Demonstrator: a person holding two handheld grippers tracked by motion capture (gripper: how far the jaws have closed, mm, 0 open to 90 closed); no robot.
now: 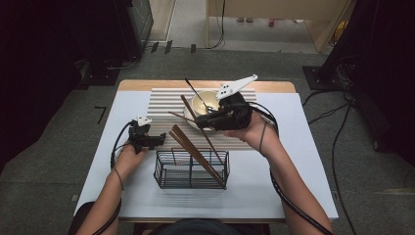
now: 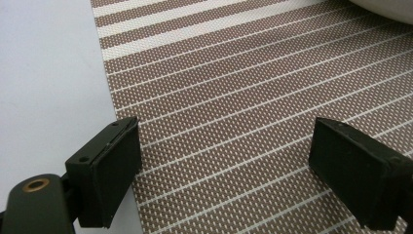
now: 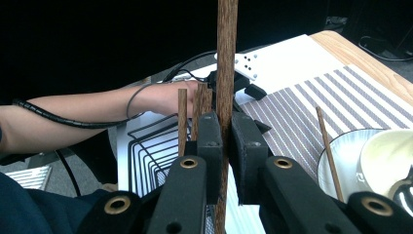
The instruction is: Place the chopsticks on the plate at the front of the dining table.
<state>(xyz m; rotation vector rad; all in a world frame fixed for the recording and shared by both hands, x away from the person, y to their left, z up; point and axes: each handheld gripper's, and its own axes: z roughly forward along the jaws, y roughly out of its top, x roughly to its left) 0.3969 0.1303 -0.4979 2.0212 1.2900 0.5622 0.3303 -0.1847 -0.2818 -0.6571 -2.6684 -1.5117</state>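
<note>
Your right gripper [image 3: 225, 146] is clamped tight on one chopstick [image 3: 227, 73], holding it over the plate [image 1: 188, 119] just beyond the basket [image 1: 192, 170] (others lean there), while your left gripper [image 2: 221, 170] waits open and empty over the mat [image 2: 243, 97].

Striped mat [image 2: 253, 97] bare between left claw [image 2: 221, 170] jaws; wire basket [image 1: 192, 170] with leaning chopsticks [image 1: 193, 151] blocks centre.

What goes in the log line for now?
right gripper: shut on chopstick | left gripper: open over striped mat | wire basket: holds chopsticks
</note>
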